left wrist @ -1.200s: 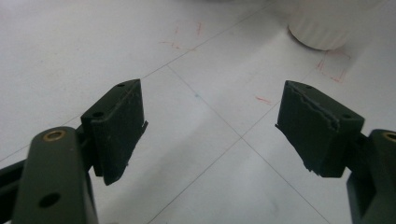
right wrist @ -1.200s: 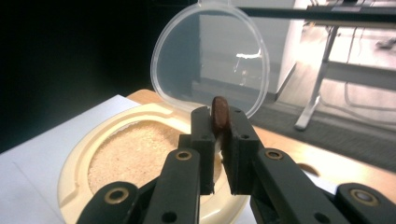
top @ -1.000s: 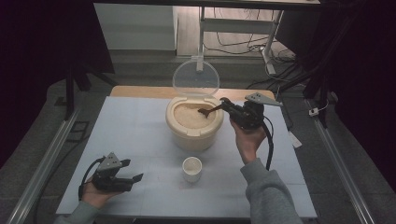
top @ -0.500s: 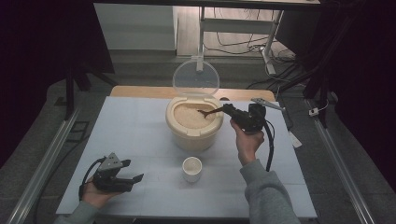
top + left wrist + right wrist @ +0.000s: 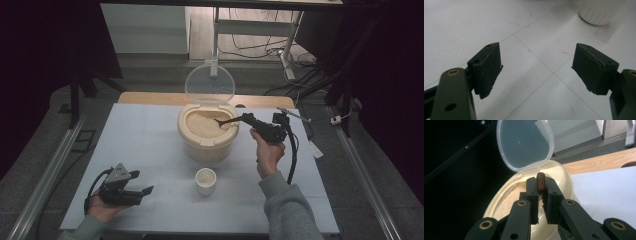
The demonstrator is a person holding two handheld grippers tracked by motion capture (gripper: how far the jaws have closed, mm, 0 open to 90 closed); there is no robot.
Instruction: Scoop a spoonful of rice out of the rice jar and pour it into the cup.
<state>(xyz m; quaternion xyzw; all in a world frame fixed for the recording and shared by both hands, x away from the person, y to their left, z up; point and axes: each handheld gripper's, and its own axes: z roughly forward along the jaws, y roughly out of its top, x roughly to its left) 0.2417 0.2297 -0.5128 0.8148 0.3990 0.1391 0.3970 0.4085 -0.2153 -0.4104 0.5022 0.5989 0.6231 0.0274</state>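
A cream rice container (image 5: pixel 207 141) stands at the table's middle with its clear lid (image 5: pixel 209 82) flipped up, and pale rice (image 5: pixel 202 124) fills it. My right gripper (image 5: pixel 247 119) is shut on a dark brown wooden spoon (image 5: pixel 227 120) whose tip reaches into the rice. In the right gripper view the spoon handle (image 5: pixel 541 182) is pinched between the jaws in front of the container (image 5: pixel 564 177) and lid (image 5: pixel 525 143). A small white cup (image 5: pixel 205 180) stands in front of the container. My left gripper (image 5: pixel 141 193) lies open on the table at the front left, nothing between its fingers (image 5: pixel 486 67).
A white sheet (image 5: pixel 140 145) covers the table, with a wooden edge (image 5: pixel 150 98) at the back. The cup's base (image 5: pixel 599 12) shows at the top right of the left gripper view. Metal rails (image 5: pixel 47 175) run along both sides. A cable (image 5: pixel 291 155) hangs from the right gripper.
The right gripper has shifted slightly with the spoon over the container, its tip now lower in the rice. The left gripper has not moved.
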